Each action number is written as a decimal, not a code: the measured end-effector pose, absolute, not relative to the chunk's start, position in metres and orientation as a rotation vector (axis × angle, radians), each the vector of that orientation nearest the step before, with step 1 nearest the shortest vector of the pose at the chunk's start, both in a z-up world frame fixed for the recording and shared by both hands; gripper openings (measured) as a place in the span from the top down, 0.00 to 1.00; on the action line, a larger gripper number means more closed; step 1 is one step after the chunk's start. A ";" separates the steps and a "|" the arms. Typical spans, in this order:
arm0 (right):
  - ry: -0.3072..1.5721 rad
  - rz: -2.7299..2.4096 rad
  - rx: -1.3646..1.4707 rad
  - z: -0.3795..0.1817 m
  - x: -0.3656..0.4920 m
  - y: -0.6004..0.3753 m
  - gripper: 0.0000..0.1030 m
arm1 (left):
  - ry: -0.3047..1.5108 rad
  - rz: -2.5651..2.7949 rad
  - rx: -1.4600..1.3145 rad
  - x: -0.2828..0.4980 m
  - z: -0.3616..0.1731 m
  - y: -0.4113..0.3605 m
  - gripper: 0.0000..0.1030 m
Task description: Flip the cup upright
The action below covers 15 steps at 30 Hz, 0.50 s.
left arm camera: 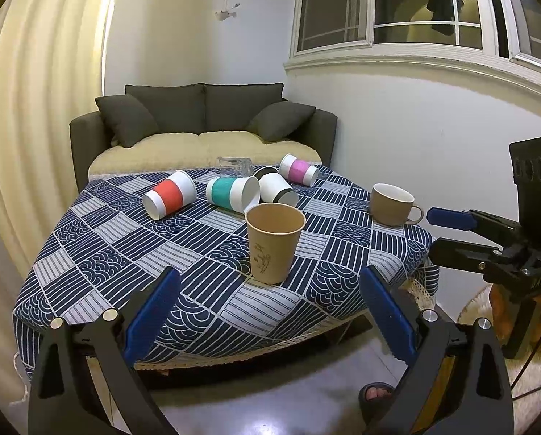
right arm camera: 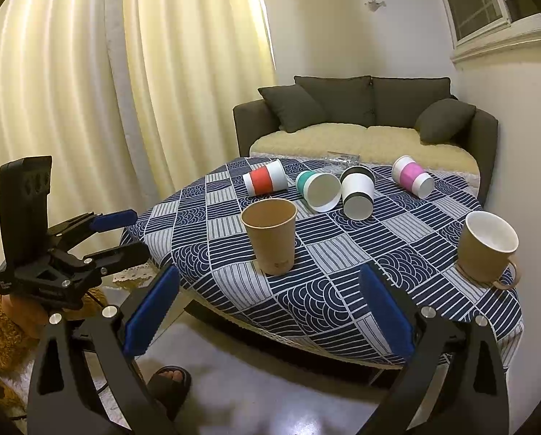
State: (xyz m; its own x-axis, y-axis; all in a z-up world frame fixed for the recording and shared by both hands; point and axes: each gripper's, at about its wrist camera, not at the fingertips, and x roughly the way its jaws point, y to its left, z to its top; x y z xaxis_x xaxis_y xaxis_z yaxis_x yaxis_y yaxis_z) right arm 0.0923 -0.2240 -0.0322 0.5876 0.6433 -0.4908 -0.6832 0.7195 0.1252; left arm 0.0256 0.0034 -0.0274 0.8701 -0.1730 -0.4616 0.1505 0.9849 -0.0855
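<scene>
Blue-padded fingers [left arm camera: 154, 311] of the left gripper [left arm camera: 270, 313] stand spread wide, grasping nothing, held off the near edge of the table [left arm camera: 89, 253]. Directly ahead of them, between the two finger lines, a brown paper cup [left arm camera: 274, 241] stands upright on the blue patterned tablecloth [left arm camera: 169, 239], mouth open to the top, a small dark print on its side, wall undented.

Right gripper [right arm camera: 270, 313] is likewise spread and empty, off the table's near edge; the same brown cup sits just ahead of its left finger. Ahead and to the right of it, a tan mug [right arm camera: 487, 250] with white interior stands upright near the table's right edge, handle toward the camera.

Beyond the brown cup, four banded white cups lie on their sides in a rough row: red-banded cup [left arm camera: 170, 195] farthest left, teal-banded cup [left arm camera: 230, 192], black-banded cup [left arm camera: 277, 188] touching or nearly touching the teal one, and pink-banded cup [left arm camera: 299, 170] farthest right. A clear glass [left arm camera: 234, 166] lies behind them at the far edge; its orientation cannot be told.

Past the table stands a dark grey sofa [left arm camera: 201, 123] with a cream cover.
</scene>
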 end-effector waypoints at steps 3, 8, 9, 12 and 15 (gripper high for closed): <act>0.535 0.775 -0.084 -0.031 0.091 -0.224 0.05 | 0.487 -0.170 -0.047 0.026 -0.028 0.003 0.06; 0.538 0.775 -0.083 -0.031 0.091 -0.224 0.05 | 0.490 -0.169 -0.045 0.026 -0.028 0.003 0.06; 0.538 0.775 -0.082 -0.031 0.091 -0.224 0.05 | 0.489 -0.167 -0.044 0.026 -0.028 0.003 0.06; 0.538 0.774 -0.083 -0.031 0.091 -0.224 0.05 | 0.487 -0.169 -0.044 0.026 -0.028 0.003 0.06; 0.539 0.773 -0.083 -0.031 0.092 -0.224 0.05 | 0.487 -0.169 -0.044 0.026 -0.028 0.003 0.06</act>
